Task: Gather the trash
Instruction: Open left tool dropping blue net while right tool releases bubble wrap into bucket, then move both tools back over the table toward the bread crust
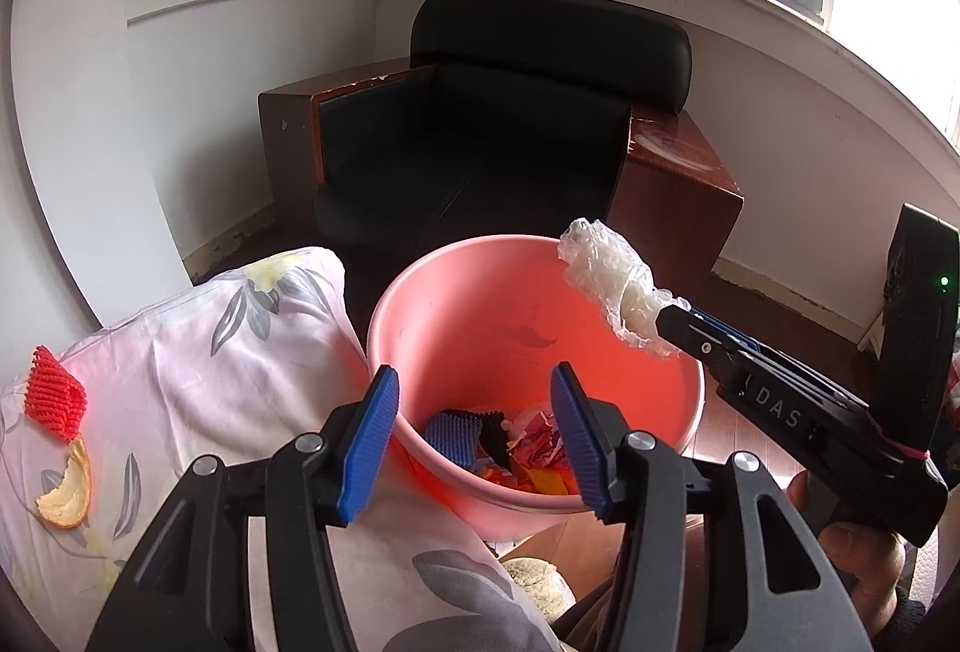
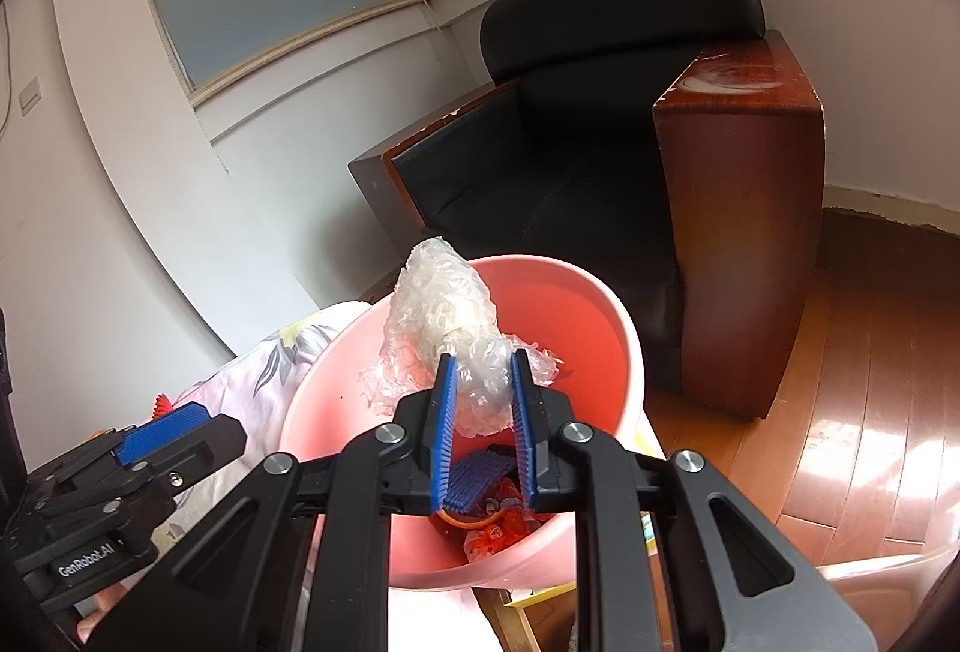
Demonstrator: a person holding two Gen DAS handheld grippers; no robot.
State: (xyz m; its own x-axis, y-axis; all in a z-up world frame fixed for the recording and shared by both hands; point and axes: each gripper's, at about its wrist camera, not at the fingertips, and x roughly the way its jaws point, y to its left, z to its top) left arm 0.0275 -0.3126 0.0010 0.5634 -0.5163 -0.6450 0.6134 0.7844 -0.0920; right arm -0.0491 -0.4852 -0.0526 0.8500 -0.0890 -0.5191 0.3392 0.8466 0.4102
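A pink bin [image 1: 456, 316] holds several pieces of trash, blue, black, red and orange. My right gripper [image 2: 483, 412] is shut on a crumpled clear plastic wrap [image 2: 444, 310] and holds it above the bin's mouth; the wrap also shows in the left wrist view [image 1: 606, 280]. My left gripper [image 1: 474, 436] is open and empty over the bin's near rim. A red foam net [image 1: 54, 400] and an orange peel [image 1: 69, 490] lie on the floral bedding [image 1: 210, 352] at the left.
A black leather armchair [image 1: 498, 136] with brown wooden arms stands behind the bin in the corner. Wooden floor [image 2: 858, 382] lies to the right. White walls and windows are behind.
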